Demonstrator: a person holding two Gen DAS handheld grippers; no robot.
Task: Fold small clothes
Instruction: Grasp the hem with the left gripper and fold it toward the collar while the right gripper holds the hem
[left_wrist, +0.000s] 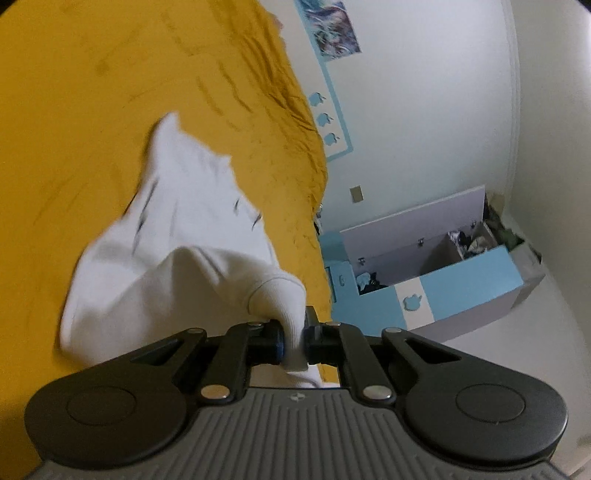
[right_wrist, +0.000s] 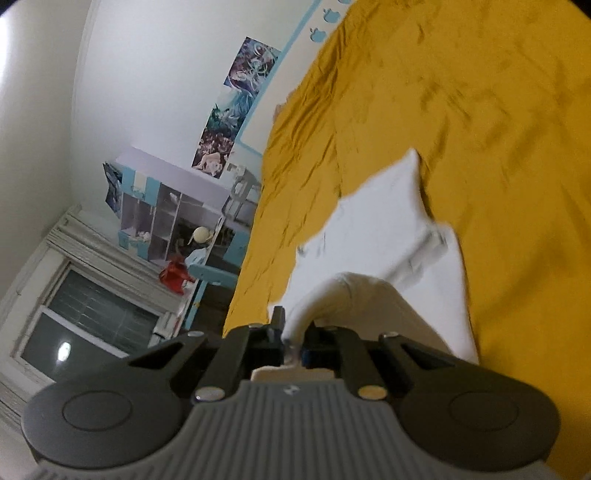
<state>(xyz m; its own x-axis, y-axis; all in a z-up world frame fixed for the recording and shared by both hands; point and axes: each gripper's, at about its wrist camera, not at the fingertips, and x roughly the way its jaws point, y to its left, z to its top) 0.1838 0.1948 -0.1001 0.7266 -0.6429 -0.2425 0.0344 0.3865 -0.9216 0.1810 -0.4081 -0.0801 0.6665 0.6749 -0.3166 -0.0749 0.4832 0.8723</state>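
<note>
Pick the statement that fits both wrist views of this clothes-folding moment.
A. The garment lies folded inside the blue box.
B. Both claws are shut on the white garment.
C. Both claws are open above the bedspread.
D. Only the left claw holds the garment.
B: the left claw and the right claw each pinch a bit of the white garment, which trails over the yellow bedspread.

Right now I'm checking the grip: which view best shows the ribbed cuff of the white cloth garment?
The left wrist view: the ribbed cuff shows clearly, pinched in the left gripper. The right wrist view shows only a plain fold of the white cloth garment in the right gripper, over the yellow bedsheet.
</note>
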